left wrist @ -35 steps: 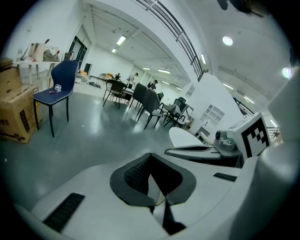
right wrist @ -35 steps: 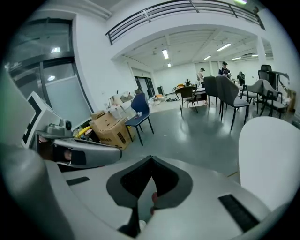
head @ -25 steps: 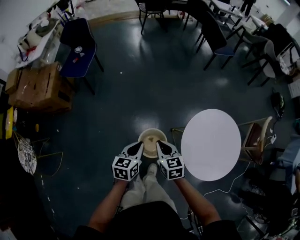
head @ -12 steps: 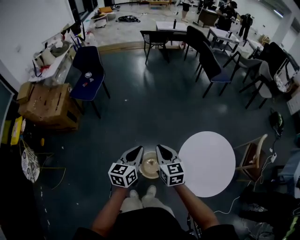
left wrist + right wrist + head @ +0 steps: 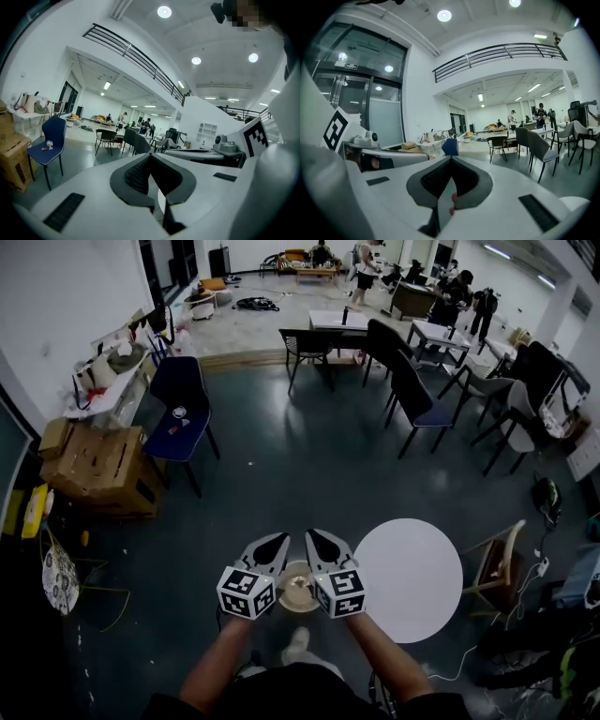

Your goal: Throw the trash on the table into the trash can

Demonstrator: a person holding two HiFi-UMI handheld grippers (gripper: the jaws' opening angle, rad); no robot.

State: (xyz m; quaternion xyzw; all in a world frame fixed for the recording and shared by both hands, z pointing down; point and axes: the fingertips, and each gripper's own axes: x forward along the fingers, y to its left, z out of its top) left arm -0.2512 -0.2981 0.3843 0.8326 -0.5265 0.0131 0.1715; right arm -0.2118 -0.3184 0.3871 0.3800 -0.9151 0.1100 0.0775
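A round cream trash can (image 5: 298, 589) stands on the dark floor, showing between my two grippers with brownish scraps inside. To its right is the white round table (image 5: 409, 579), its top bare. My left gripper (image 5: 274, 545) (image 5: 150, 155) hovers over the can's left side, jaws shut and empty. Over the can's right side, my right gripper (image 5: 317, 540) (image 5: 451, 158) has its jaws closed too. A pale sliver with red spots shows in the slit behind its pads; I cannot tell what it is.
A blue chair (image 5: 180, 404) and cardboard boxes (image 5: 94, 465) stand at the left. Dark chairs (image 5: 412, 390) and desks fill the back right. A wooden chair (image 5: 494, 568) sits just right of the table, with cables on the floor near it.
The view has lifted, showing more of the room. The can and table have slid lower in the picture. Both grippers stay side by side over the can, still closed.
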